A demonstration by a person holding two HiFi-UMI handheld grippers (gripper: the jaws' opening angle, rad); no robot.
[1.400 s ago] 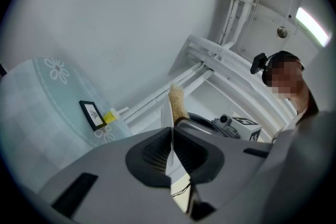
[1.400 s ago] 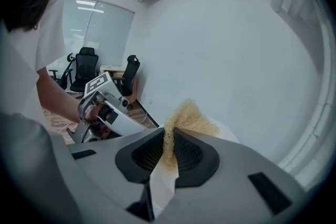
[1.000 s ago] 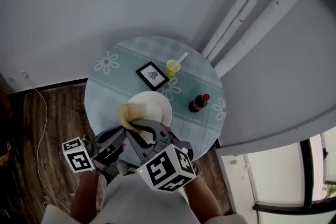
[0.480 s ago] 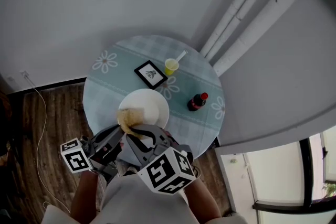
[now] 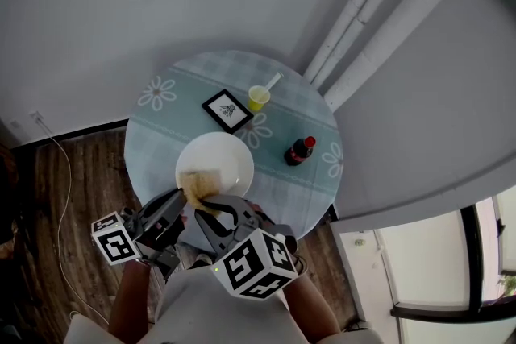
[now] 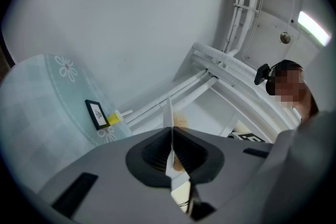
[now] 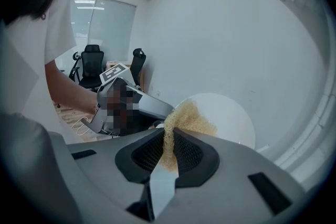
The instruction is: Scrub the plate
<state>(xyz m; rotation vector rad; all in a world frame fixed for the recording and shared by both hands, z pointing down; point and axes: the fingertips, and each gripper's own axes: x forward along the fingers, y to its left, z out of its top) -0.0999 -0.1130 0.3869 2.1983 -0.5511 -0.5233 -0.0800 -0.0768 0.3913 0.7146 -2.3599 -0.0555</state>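
Plate (image 5: 216,161): white, held up over near side of round table (image 5: 161,133), rim gripped
Left gripper (image 6: 171,136): jaws clamped on plate rim
Right gripper (image 7: 169,136): jaws pinching tan scrub pad (image 7: 189,117), pad against plate face

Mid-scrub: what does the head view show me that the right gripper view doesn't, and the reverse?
Head view only: the round table with its flowered cloth, and on it a framed picture, a yellow cup and a dark bottle with a red cap. Right gripper view only: the right gripper with jaws closed on the tan scrub pad, plus black office chairs in the background. Both: the white plate, the scrub pad at its near edge, and the left gripper at the plate's rim.
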